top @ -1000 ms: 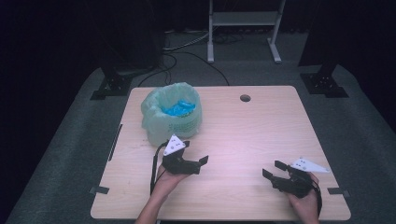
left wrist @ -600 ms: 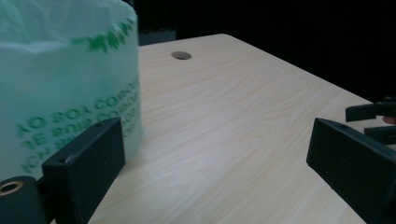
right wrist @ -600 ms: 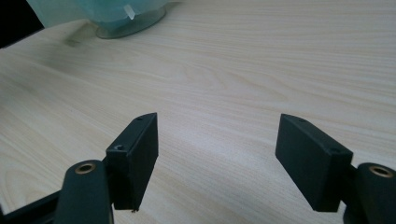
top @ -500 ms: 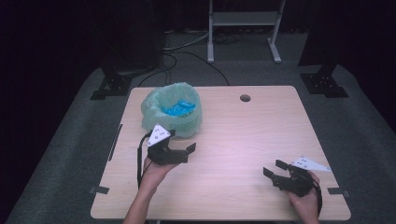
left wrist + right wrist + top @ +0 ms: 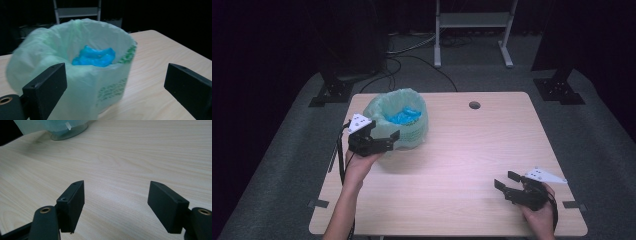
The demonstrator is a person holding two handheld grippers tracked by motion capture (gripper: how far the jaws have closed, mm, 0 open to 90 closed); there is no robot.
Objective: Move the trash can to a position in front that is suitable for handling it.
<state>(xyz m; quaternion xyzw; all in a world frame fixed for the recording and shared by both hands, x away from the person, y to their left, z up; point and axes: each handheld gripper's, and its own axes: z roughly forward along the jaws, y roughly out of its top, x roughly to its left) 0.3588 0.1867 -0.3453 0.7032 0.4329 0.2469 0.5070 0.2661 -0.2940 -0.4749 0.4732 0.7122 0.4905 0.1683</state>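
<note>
A small bin lined with a pale green bag (image 5: 398, 125) stands on the wooden table (image 5: 472, 150) at the back left, with a crumpled blue item (image 5: 403, 118) inside. My left gripper (image 5: 393, 140) is open just left of and in front of the bin, its jaws spread wide toward the bag (image 5: 82, 67); the blue item (image 5: 96, 57) lies in the bag beyond them. My right gripper (image 5: 504, 180) is open low over the front right of the table, with bare wood (image 5: 117, 182) between its jaws.
A round cable hole (image 5: 474, 105) sits near the table's back edge. The bin's base (image 5: 67, 132) shows far off in the right gripper view. Dark stand feet (image 5: 557, 90) and a metal frame (image 5: 472, 30) stand on the floor behind the table.
My left gripper has moved back and to the left, from the table's middle front up beside the green-bagged bin. The right gripper has stayed in place.
</note>
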